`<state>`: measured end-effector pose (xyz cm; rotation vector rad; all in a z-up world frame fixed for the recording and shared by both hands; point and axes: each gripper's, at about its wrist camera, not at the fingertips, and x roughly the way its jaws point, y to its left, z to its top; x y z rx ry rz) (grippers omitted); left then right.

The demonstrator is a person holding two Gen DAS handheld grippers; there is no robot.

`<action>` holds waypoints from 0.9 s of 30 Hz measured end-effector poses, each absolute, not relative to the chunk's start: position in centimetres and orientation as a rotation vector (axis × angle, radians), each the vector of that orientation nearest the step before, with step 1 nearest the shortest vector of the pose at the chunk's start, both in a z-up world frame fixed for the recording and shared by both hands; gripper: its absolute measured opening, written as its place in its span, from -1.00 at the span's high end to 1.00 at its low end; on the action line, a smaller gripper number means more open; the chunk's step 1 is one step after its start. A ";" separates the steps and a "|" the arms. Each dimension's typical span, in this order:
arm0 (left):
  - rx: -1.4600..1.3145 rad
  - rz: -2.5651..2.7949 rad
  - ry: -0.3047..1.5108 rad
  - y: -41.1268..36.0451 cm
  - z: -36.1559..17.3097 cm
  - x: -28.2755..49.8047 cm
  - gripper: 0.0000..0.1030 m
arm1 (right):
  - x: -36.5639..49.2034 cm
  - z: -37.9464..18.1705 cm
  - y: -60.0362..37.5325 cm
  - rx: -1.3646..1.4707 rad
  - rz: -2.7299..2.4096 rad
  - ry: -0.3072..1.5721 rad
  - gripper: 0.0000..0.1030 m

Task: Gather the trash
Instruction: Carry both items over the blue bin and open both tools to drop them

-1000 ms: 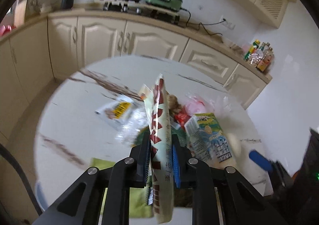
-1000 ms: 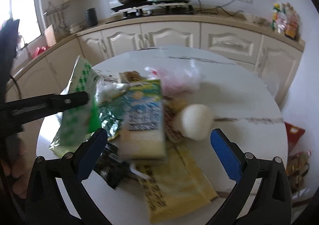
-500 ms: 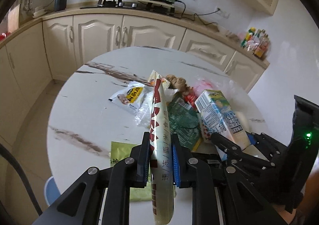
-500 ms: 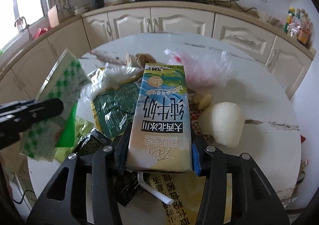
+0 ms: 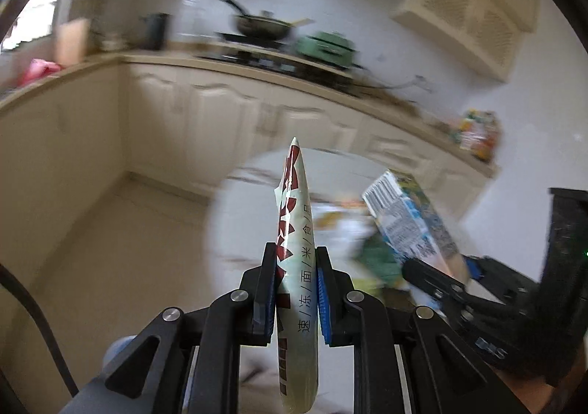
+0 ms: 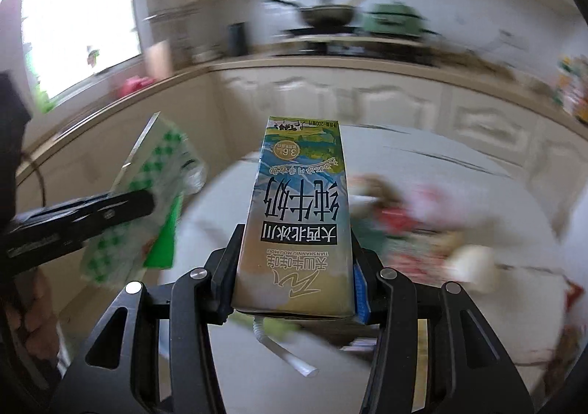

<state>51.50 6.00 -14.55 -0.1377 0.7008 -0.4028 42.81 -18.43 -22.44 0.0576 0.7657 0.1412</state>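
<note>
Right gripper (image 6: 294, 267), wide open over the pile a second ago, is now clamped on the milk carton (image 6: 297, 215), pads pressing both side faces, carton lifted clear of the round table (image 6: 459, 171) with its bent straw (image 6: 283, 351) dangling below. Left gripper (image 5: 296, 300) is clenched on the flat food wrapper (image 5: 296, 241) as before, wrapper edge-on and upright between the pads, also off the table. Both views have swung from looking down at the pile to looking across at the cabinets, background smeared, so both hands are lifting away together. Meaning: two trash pieces are secured at once, pick step done, next is likely the carry to a bin. No bin or bag shows in either view, so the drop-off spot is unknown. Carton contents cannot be told; the straw suggests it is used. Remaining trash (image 6: 422, 226) sits on the table, blurred: reddish wrappers, a pale round lump (image 6: 474, 267), something green. Task looks early to midway.
</note>
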 end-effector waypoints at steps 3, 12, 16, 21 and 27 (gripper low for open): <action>-0.114 -0.262 0.726 11.8 -16.0 50.5 0.71 | 44.0 -23.8 -11.1 0.006 0.270 0.798 0.10; -0.154 -0.002 0.970 24.6 -27.6 48.8 0.71 | 46.9 -33.7 5.4 -0.141 0.479 0.979 0.11; -0.193 0.000 1.107 26.8 -34.1 50.5 0.71 | 47.8 -41.0 9.8 -0.148 0.533 1.150 0.11; -0.230 0.002 1.246 27.9 -40.5 53.5 0.70 | 49.2 -48.5 11.6 -0.063 0.531 1.353 0.10; -0.296 0.036 1.392 29.9 -46.8 58.0 0.58 | 52.3 -55.7 11.4 0.025 0.493 1.527 0.10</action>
